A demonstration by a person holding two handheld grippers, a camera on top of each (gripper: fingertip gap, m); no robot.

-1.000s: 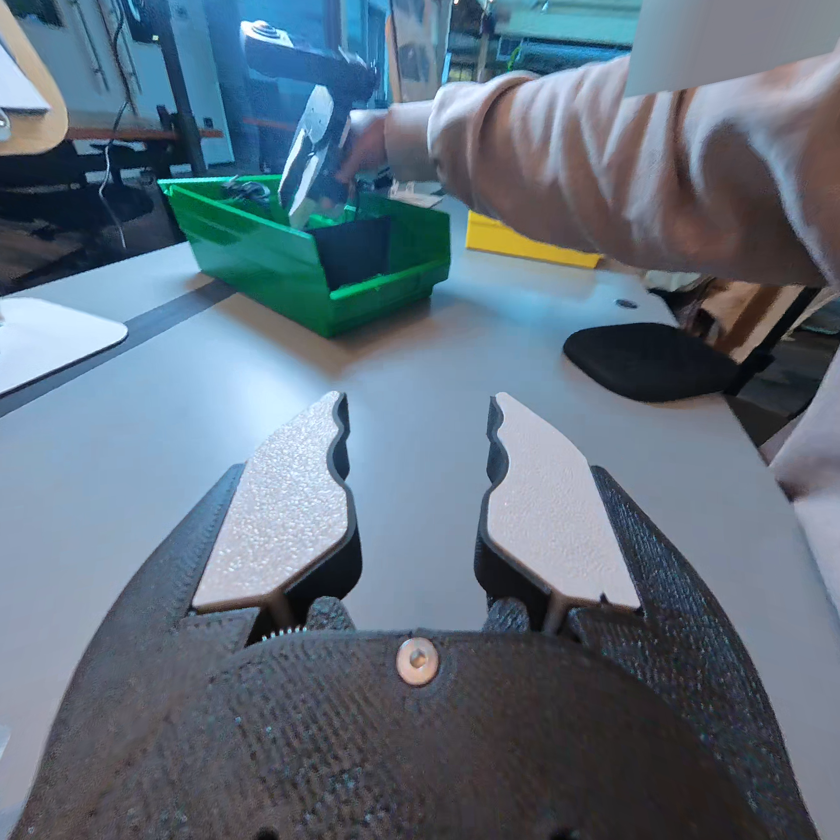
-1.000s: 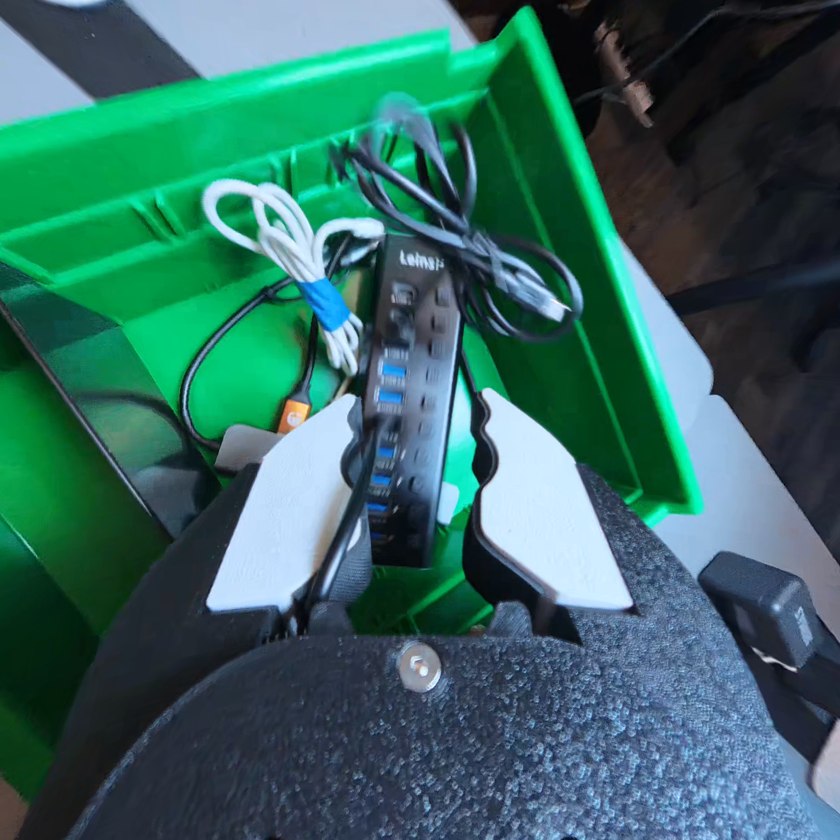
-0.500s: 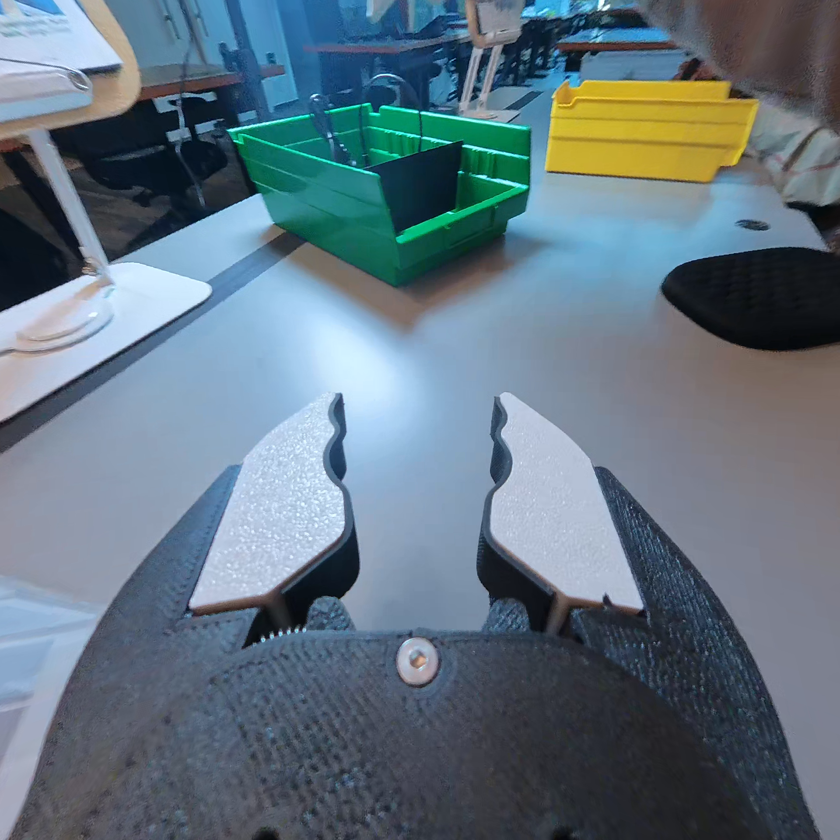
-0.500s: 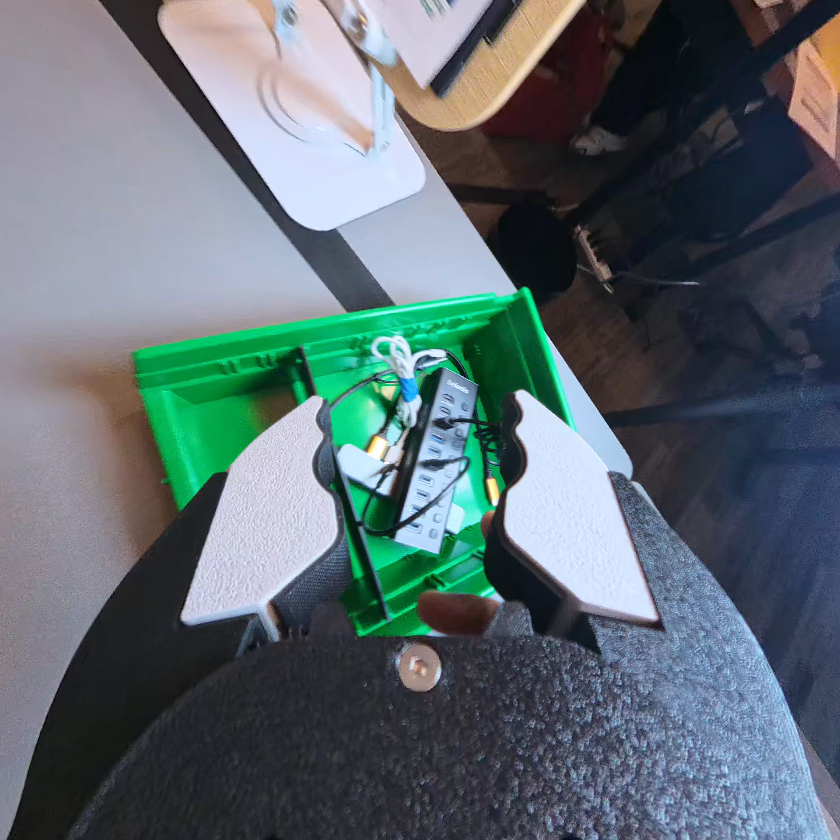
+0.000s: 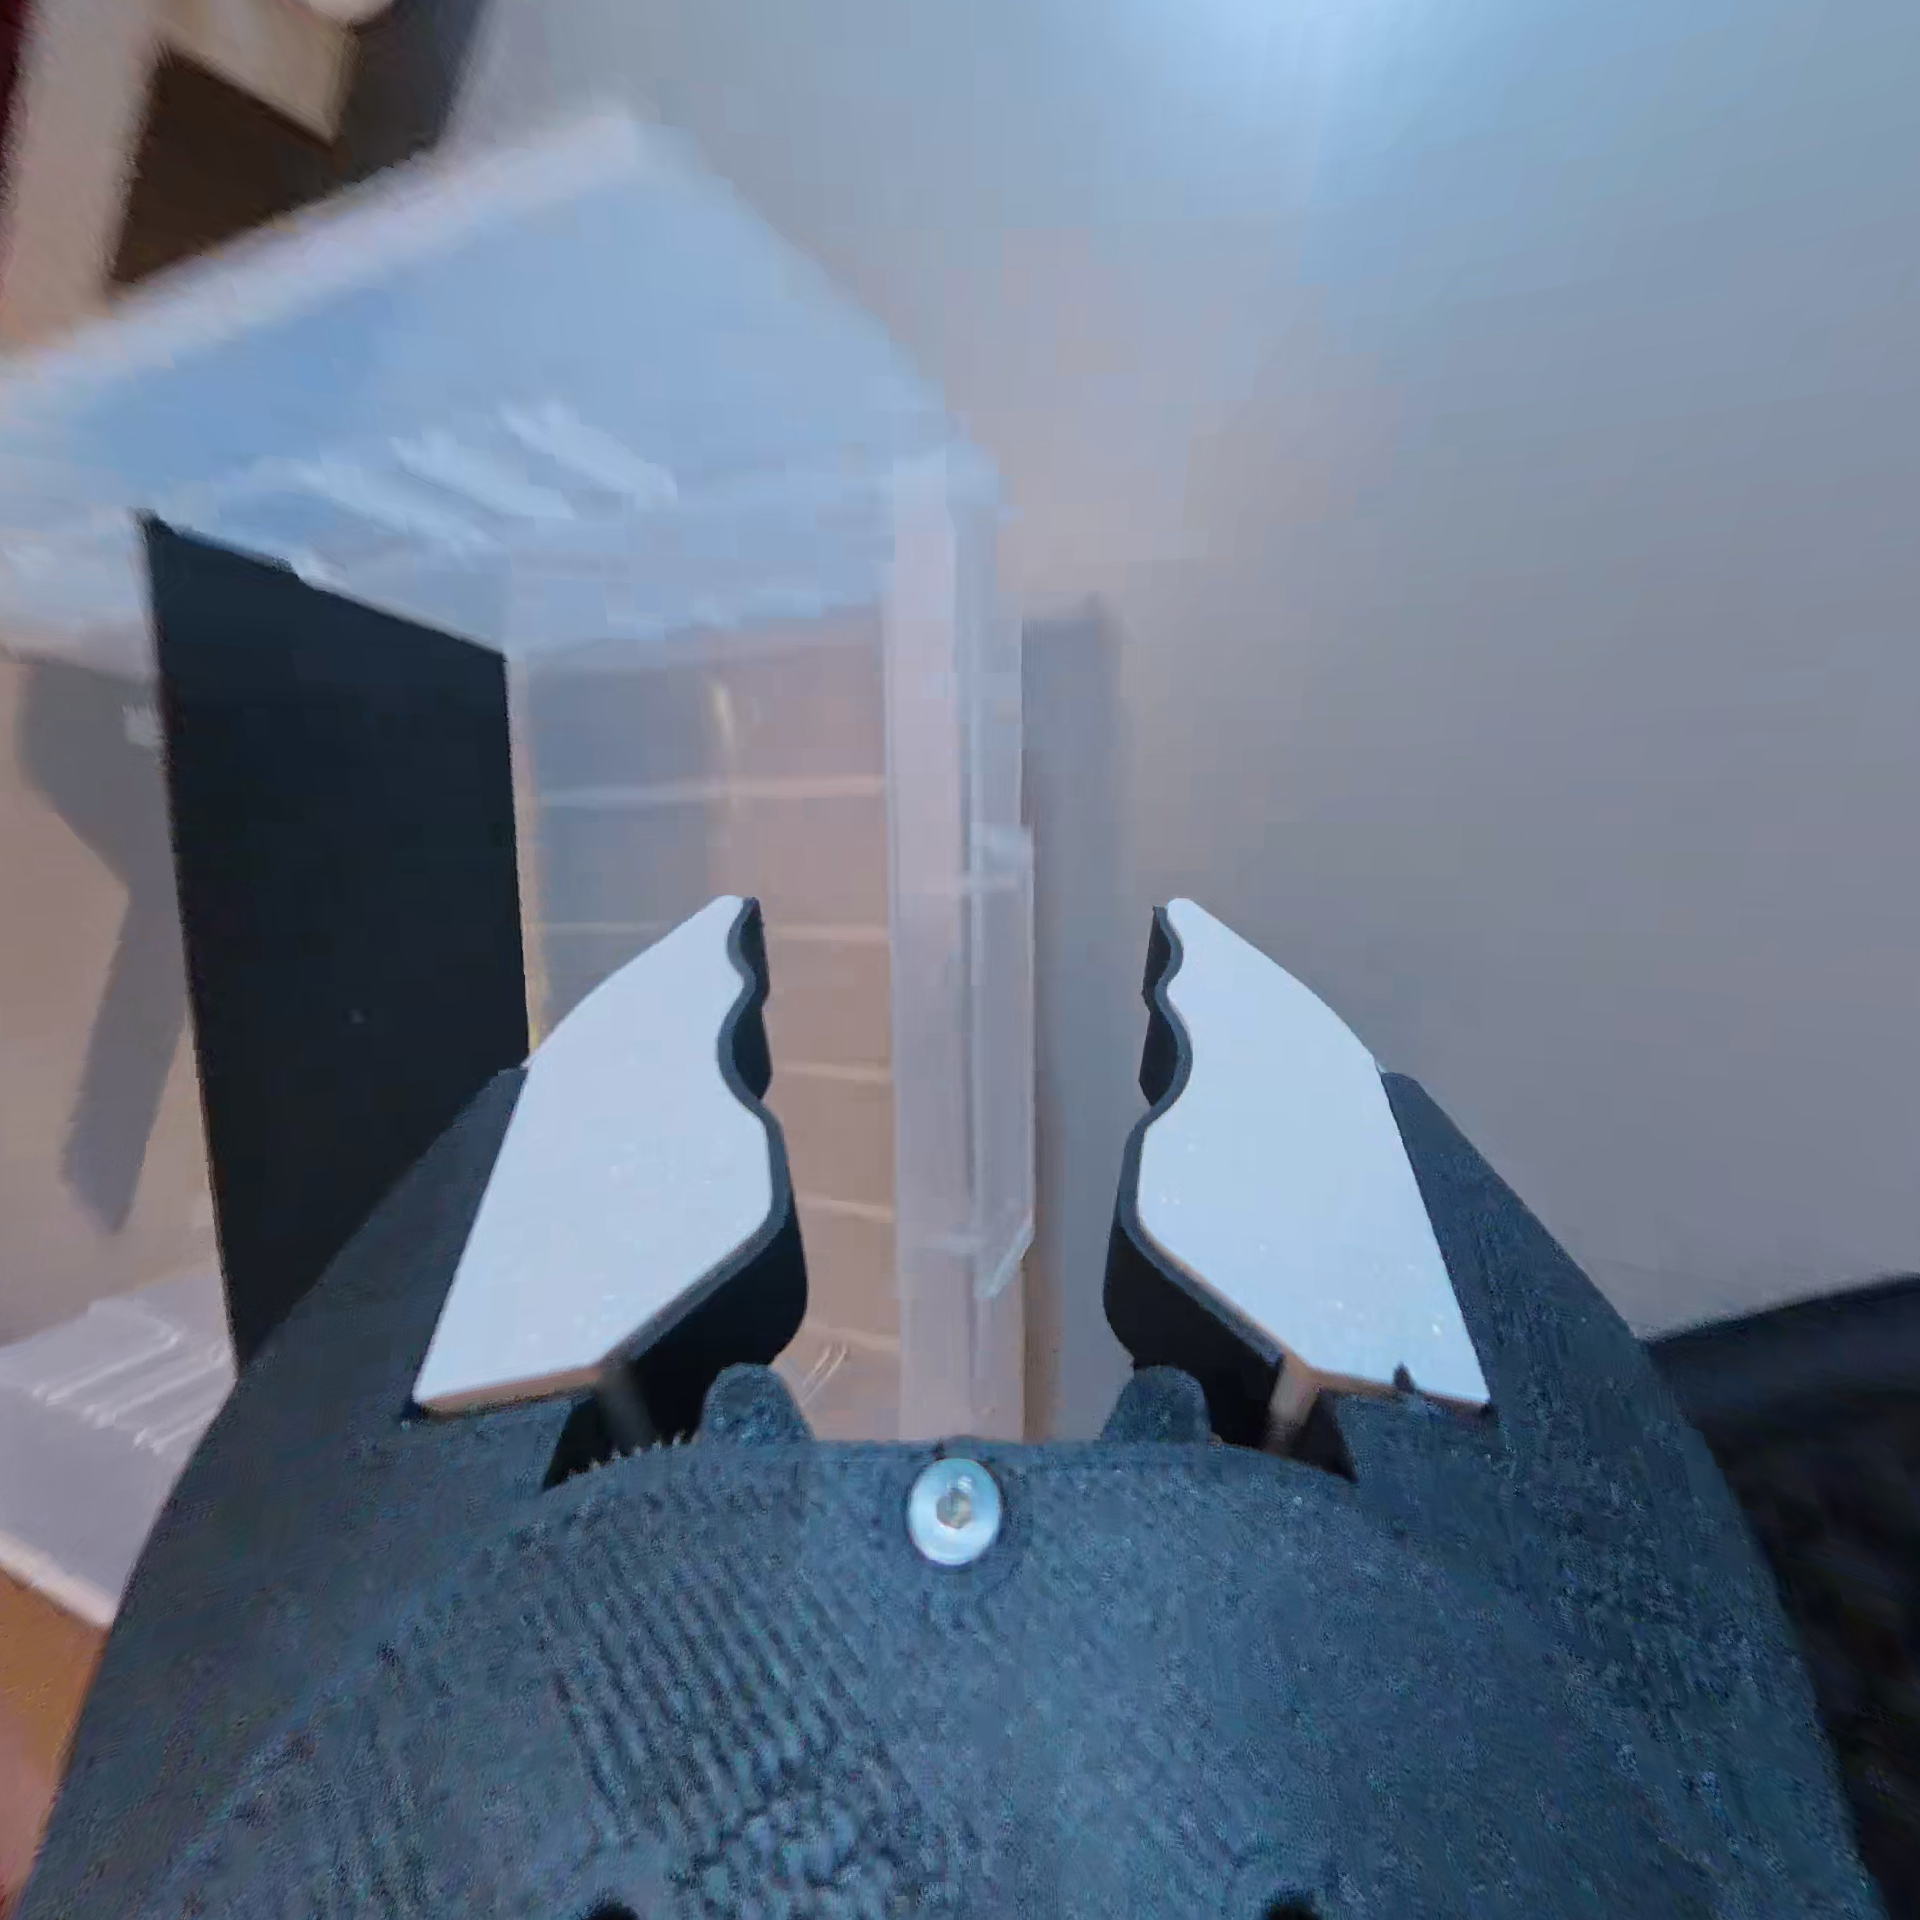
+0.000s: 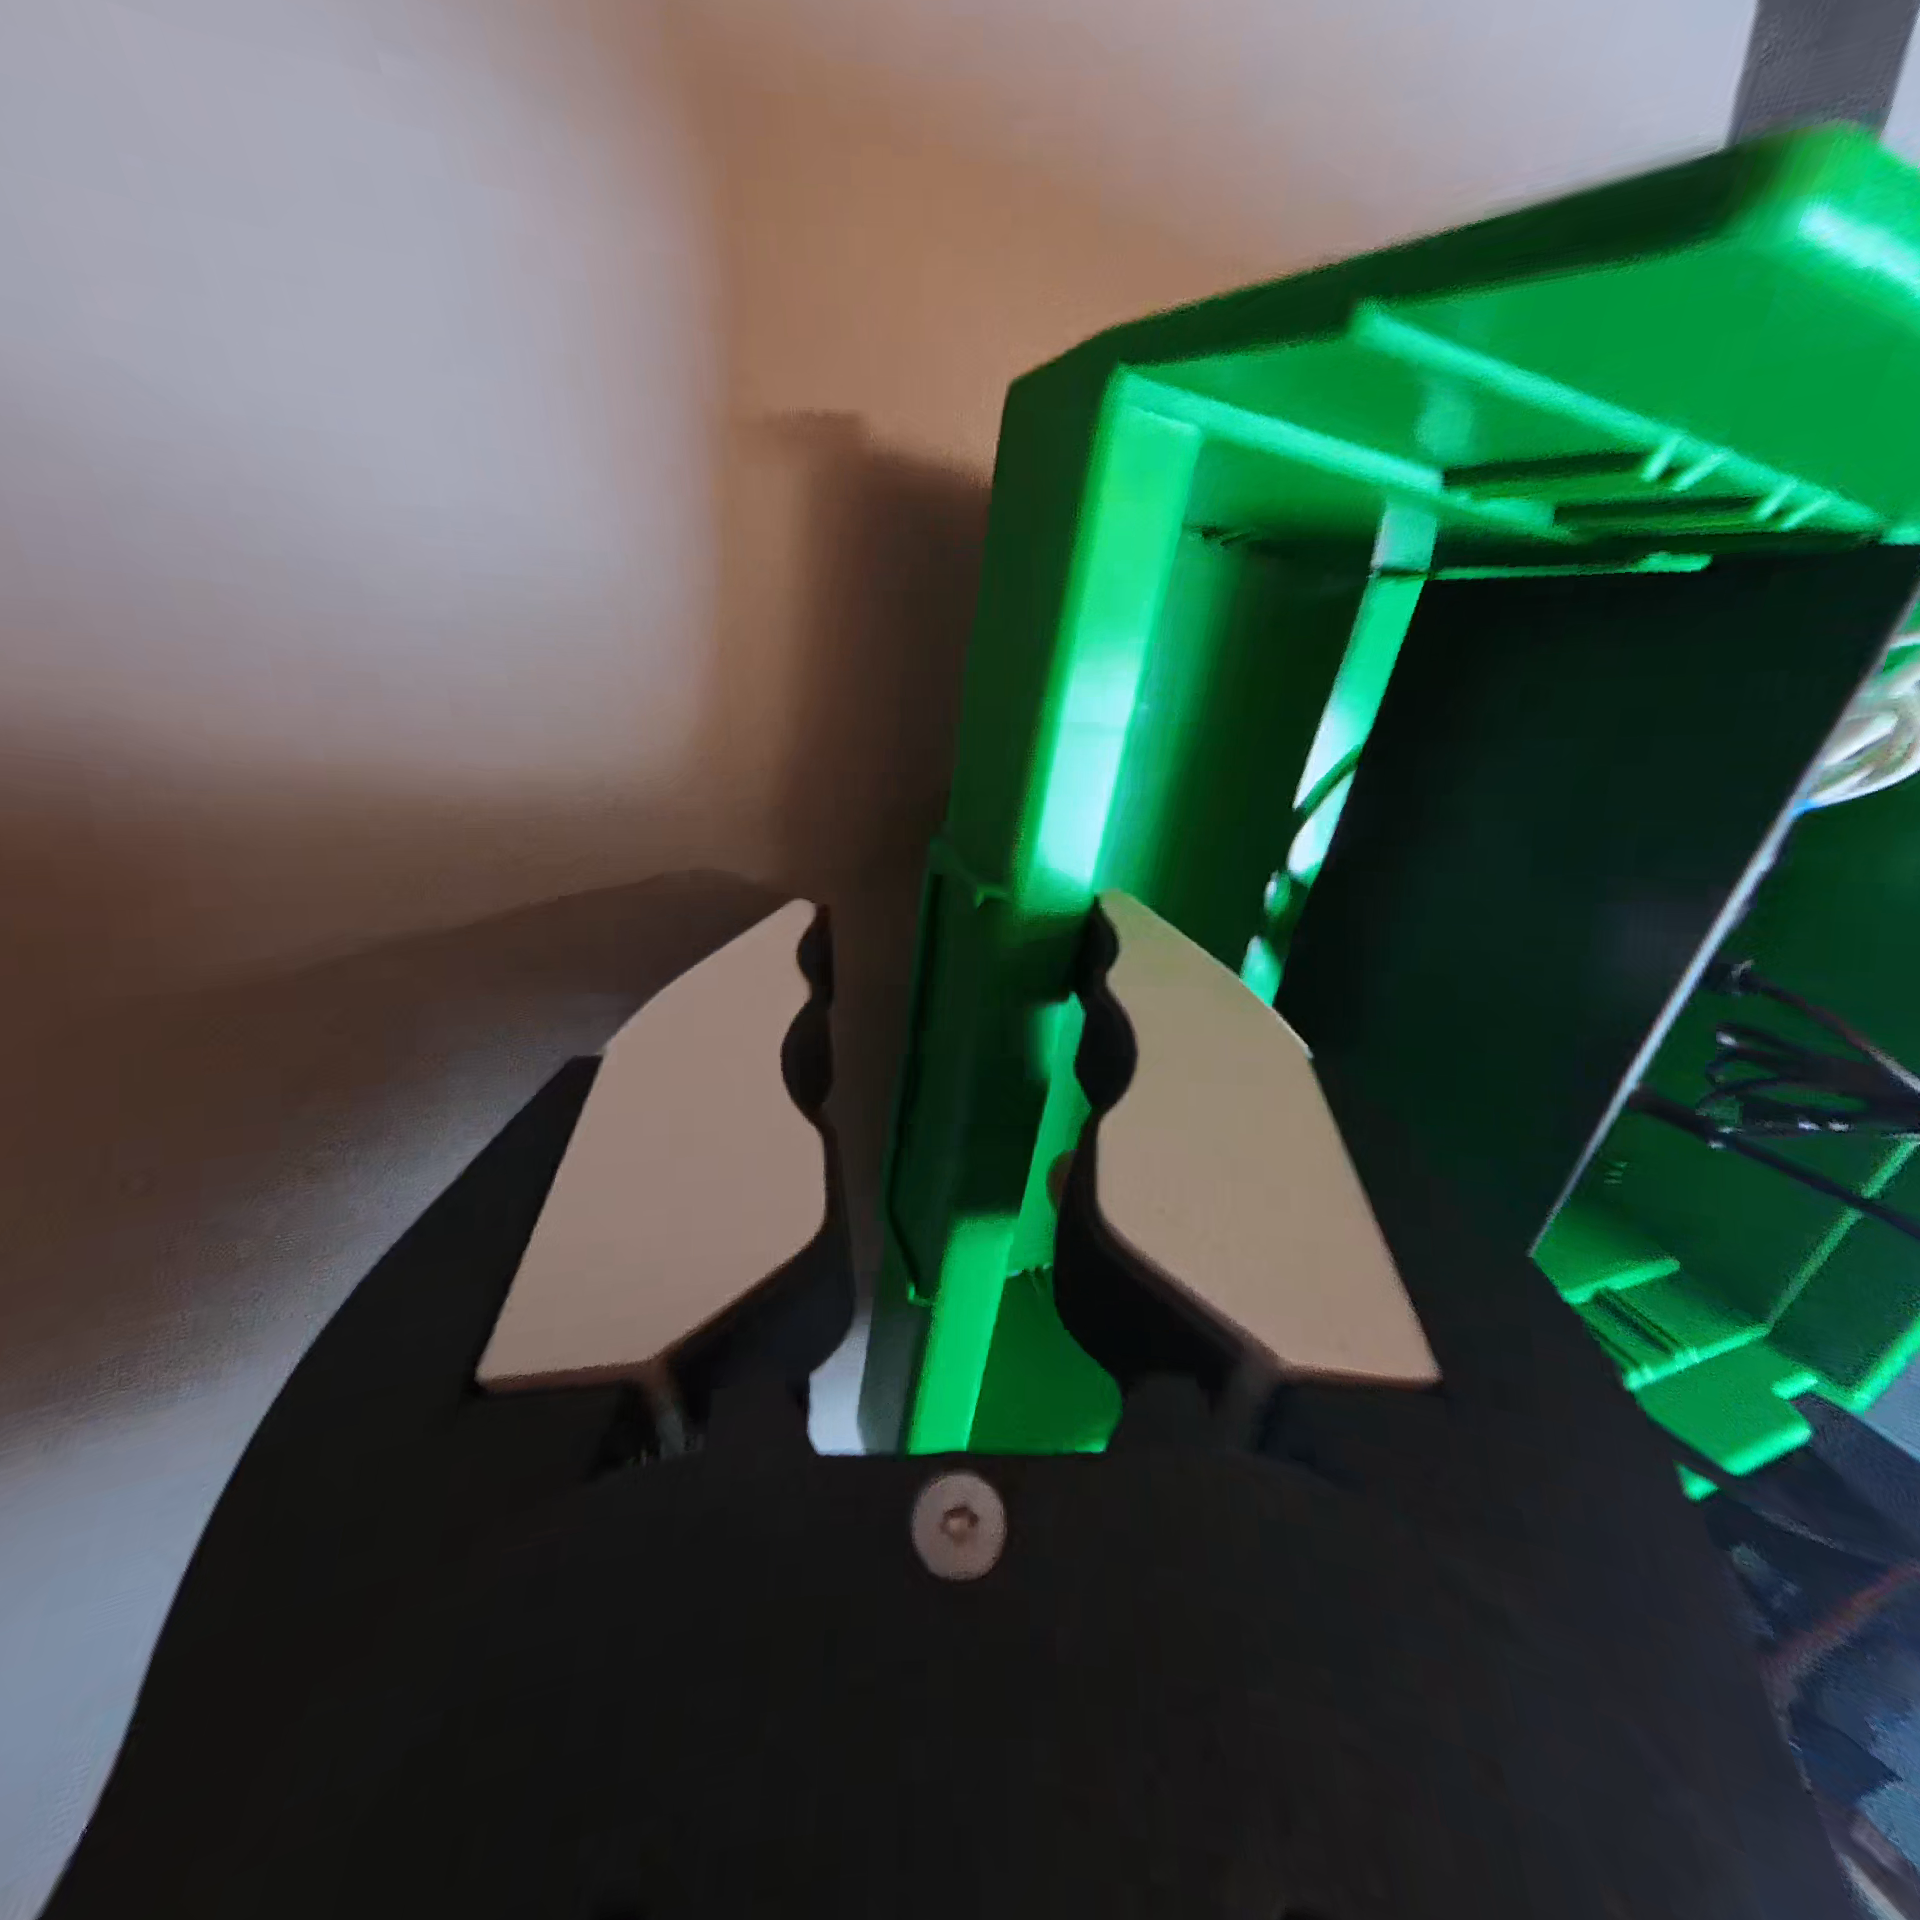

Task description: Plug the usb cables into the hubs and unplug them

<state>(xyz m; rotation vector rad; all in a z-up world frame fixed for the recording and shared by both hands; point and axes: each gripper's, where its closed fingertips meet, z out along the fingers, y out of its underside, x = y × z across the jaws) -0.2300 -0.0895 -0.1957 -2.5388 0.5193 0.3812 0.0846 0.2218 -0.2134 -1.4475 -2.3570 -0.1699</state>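
Your right tool [image 6: 956, 935] sits at the green bin [image 6: 1558, 436], its two fingers astride the bin's front wall: the left finger is outside, the right finger [image 6: 1236, 1174] inside against the lip. There is still a gap on the outer side, so the jaws stand apart, not clamped. The task's things are in the compartment behind the black divider [image 6: 1558, 831] at the far right of the right wrist view: thin black cables [image 6: 1808, 1091] lie there, with a bit of white cable [image 6: 1886, 748] above them. You cannot make out a hub, and no writing or brand can be read in either view.

Your left tool [image 5: 956, 940] holds nothing, its jaws wide apart. It points at a clear plastic stand [image 5: 951, 935], blurred with motion, with a black panel [image 5: 332, 935] to its left. Under both lies a plain grey tabletop [image 5: 1507, 623], lit warm beside the bin. A dark padded thing [image 5: 1808, 1455] shows at the right edge of the left wrist view.
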